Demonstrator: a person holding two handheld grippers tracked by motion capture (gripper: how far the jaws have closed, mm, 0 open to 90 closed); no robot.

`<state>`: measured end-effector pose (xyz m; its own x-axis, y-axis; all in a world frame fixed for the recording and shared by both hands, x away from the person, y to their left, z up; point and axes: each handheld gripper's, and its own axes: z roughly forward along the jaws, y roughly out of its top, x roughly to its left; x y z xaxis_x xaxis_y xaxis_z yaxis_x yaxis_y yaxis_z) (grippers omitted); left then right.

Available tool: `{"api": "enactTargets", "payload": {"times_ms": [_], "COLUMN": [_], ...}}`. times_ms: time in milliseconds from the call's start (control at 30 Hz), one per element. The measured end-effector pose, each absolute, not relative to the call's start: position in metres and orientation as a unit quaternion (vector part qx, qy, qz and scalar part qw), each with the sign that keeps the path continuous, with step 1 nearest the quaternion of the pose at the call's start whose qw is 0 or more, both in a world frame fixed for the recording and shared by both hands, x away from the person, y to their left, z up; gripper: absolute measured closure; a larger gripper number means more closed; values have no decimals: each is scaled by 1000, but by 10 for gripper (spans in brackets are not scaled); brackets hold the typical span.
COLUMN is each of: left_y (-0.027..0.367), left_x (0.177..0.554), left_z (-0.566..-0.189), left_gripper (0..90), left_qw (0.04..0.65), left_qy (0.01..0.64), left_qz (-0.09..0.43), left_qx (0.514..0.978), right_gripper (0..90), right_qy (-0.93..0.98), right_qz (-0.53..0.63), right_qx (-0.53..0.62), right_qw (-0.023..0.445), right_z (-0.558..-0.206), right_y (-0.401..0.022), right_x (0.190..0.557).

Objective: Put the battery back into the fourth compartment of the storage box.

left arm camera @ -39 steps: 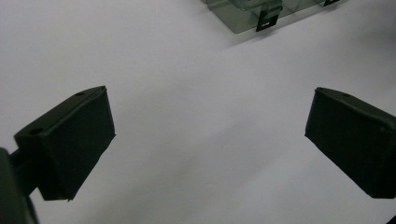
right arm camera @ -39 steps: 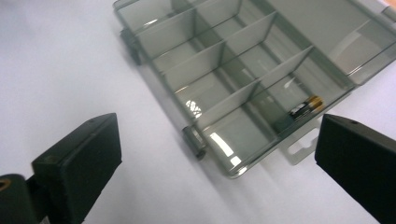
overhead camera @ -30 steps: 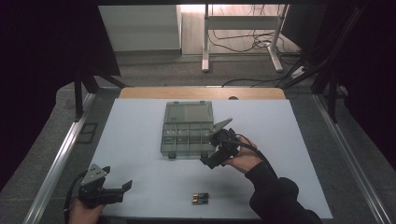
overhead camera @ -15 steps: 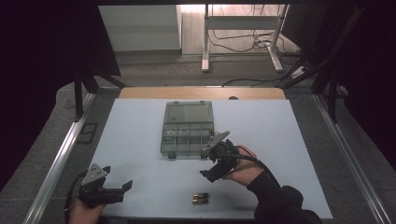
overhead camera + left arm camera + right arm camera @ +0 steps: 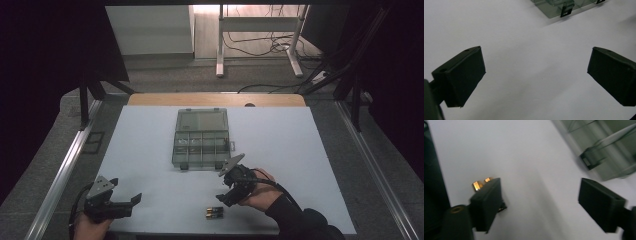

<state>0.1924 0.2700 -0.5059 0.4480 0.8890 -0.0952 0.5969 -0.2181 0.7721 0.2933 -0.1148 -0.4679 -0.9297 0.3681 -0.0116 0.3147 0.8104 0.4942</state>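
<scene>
while the person's right hand (image 5: 260,192) tips its black two-jaw right gripper (image 5: 223,198) down toward the white tabletop (image 5: 300,150), two small batteries with gold-coloured ends (image 5: 214,213) lie side by side just below and in front of it, near the table's front edge. from the high view the gripper's tips hang just above and beside the batteries, and whether they touch cannot be told. in the right gripper view the two black jaws stand apart with bare white surface between them; they have just been closing, and nothing sits in the gap. the batteries (image 5: 482,183) peek out from behind the jaw on the left of that view, outside the gap. a translucent grey-green plastic compartment box with a hinged lid (image 5: 202,138) sits at the middle of the table, just behind the right gripper, its lid folded back and its small divided cells showing; one of its black latches (image 5: 591,160) appears blurred in the upper right of the right gripper view. far over at the front left corner, the left gripper (image 5: 131,202) rests low in the person's left hand (image 5: 90,227), well apart from the batteries, pointing toward the table's middle. in the left gripper view its jaws are spread wide with only white table between them, and a corner of the box (image 5: 556,7) shows at the top.
</scene>
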Motion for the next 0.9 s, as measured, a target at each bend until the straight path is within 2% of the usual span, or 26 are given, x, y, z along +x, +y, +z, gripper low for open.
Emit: {"api": "enactTargets", "payload": {"times_ms": [67,267,433,533,700,900], "left_y": [270,270,269,269,269,269], "left_x": [193,193,194,194,194,194], "left_z": [-506,-506,-506,-506,-506,-506], "left_gripper": [21,22,22,22,22,22], "left_qw": [388,388,387,386,385,384], "left_qy": [490,489,488,488,488,486], "left_qz": [187,187,188,188,187,188], "left_qx": [757,758,760,760,760,762], "right_gripper": [274,433,488,555,653,726], "right_qy": [949,947,953,956,963,965], "right_qz": [254,271,265,261,244,234], "right_qx": [183,171,150,135,117,112], "right_qw": [46,10,9,3,-14,-20], "right_z": [-470,-482,-485,-487,-493,-500], "right_y": [-116,-117,-110,-105,-99,-94], "right_x": [293,285,275,271,271,274]}}
